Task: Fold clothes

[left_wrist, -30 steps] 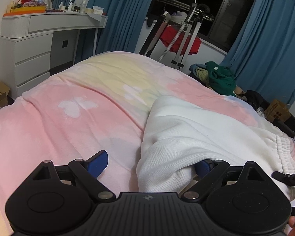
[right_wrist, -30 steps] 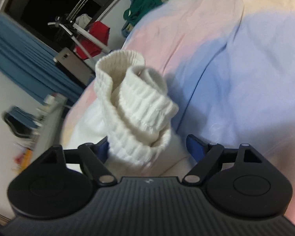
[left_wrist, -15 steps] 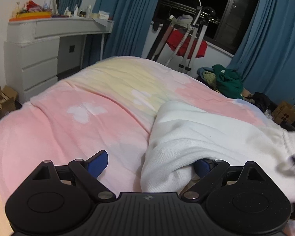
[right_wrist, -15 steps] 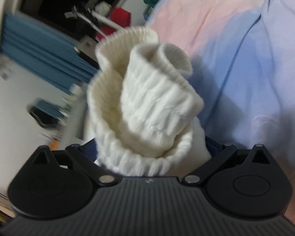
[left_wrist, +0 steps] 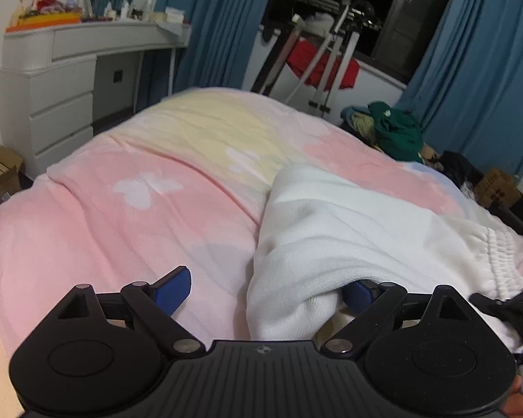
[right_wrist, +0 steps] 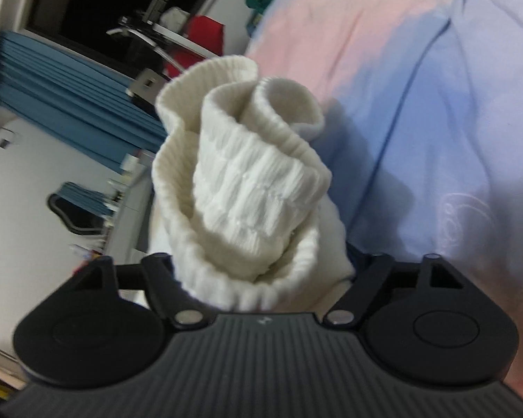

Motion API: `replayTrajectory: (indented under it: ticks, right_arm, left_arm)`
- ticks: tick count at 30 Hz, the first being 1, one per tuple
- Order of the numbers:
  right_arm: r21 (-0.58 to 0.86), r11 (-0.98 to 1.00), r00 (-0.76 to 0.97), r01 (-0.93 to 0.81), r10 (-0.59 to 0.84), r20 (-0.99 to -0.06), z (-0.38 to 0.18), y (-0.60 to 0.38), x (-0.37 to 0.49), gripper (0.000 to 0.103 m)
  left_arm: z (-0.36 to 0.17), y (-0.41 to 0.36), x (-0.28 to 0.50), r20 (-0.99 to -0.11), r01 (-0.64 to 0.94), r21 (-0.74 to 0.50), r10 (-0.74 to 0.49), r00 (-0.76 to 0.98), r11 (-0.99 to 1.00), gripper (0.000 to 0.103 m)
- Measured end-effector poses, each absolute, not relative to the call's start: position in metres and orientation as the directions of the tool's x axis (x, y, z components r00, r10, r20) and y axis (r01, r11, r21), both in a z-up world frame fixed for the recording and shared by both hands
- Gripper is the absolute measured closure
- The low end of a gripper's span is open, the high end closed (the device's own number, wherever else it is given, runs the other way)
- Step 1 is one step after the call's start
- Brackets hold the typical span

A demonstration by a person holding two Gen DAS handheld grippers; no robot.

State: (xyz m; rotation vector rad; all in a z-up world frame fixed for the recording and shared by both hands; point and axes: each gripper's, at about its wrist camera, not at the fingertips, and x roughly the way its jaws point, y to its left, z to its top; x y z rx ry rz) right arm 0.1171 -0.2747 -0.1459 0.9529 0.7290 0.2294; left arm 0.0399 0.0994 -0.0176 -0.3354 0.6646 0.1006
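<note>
A white knit garment (left_wrist: 348, 230) lies on the pastel bedspread (left_wrist: 139, 191) at the right of the left wrist view. My left gripper (left_wrist: 268, 291) is open; its left blue pad (left_wrist: 174, 289) rests bare on the bedspread and its right pad (left_wrist: 357, 294) sits under a fold of the garment. My right gripper (right_wrist: 261, 261) is shut on the garment's ribbed white cuff (right_wrist: 247, 188), which bunches up between the fingers and hides the pads. The cuff is held above the bedspread (right_wrist: 436, 122).
A white dresser (left_wrist: 52, 87) with clutter on top stands at the left. Blue curtains, a dark window and a drying rack with a red cloth (left_wrist: 317, 62) stand beyond the bed. A green clothes pile (left_wrist: 397, 132) and cardboard boxes (left_wrist: 498, 188) lie at the right.
My right gripper closed on the ribbed cuff and lifted it, tilting the view. My left gripper shifted slightly forward and stayed open under the garment fold.
</note>
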Motion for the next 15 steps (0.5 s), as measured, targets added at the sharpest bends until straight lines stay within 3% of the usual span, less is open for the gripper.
replayTrajectory:
  ticks: [4,12,15]
  right_arm:
    - [0.798,0.583,0.73,0.151,0.478,-0.488,-0.147,-0.276,0.116,0.036]
    - [0.766,0.628,0.749,0.137,0.44,-0.495,-0.143,-0.271,0.112,0.04]
    - [0.772,0.62,0.753,0.14,0.44,-0.489,-0.146,-0.272,0.112,0.04]
  left_arm:
    - [-0.011,0.112,0.028,-0.624,-0.161,-0.333,-0.09,0.776,0.929,0.007]
    - [0.01,0.148,0.058,-0.54,-0.078,-0.615,-0.347,0.766,0.785,0.0]
    - [0.0,0.149,0.09,-0.591,-0.101,-0.609,-0.366,0.719,0.787,0.0]
